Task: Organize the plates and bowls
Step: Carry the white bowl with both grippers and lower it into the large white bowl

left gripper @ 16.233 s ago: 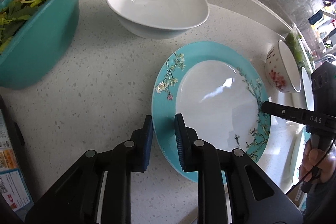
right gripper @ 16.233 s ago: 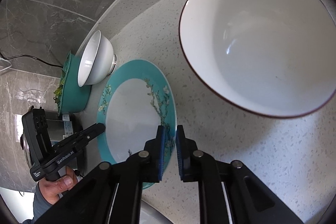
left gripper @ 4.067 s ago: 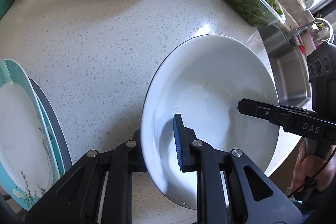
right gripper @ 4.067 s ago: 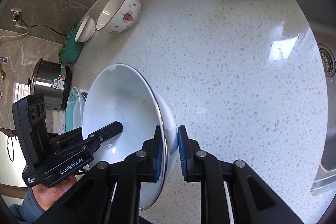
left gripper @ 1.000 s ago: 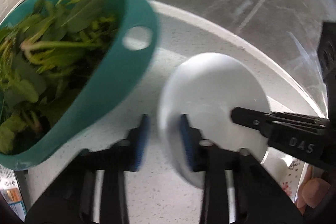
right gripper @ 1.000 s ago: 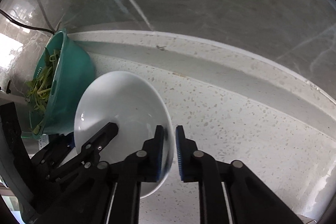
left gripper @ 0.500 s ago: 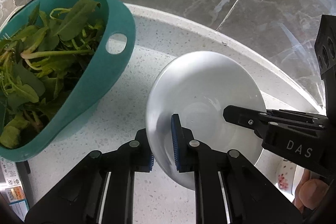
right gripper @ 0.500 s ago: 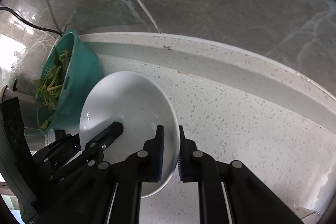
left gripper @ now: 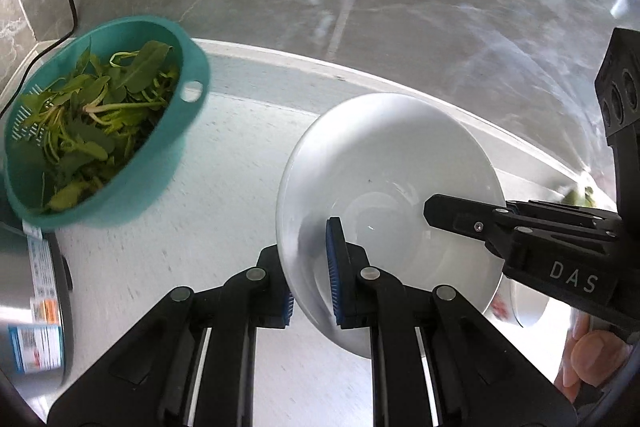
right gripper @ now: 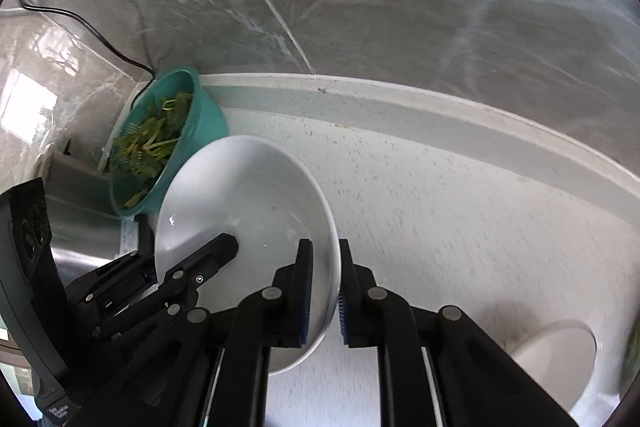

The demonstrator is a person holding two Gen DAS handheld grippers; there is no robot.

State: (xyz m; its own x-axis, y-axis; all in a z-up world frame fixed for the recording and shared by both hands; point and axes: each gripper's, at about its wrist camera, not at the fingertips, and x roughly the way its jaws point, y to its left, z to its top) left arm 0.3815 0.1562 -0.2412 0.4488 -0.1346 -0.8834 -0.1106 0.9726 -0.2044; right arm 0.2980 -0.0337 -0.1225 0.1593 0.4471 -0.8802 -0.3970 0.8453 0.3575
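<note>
Both my jaws pinch the white bowl's point(left gripper: 384, 163) rim, left point(left gripper: 310, 267) and right point(right gripper: 322, 297), above the bench point(right gripper: 460, 219).

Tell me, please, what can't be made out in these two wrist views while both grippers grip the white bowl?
- White bowl underside: both views, hidden by its own wall.
- Second dish: right wrist view, cut off by the right gripper; pattern unreadable.
- Label on metal pot: left wrist view, blurred.
- Left gripper outer pad: behind the bowl.

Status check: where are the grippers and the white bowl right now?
Left gripper and right gripper both shut on white bowl, opposite rims. Bowl tilted, off the counter. Teal colander of greens to its left, apart from it.
</note>
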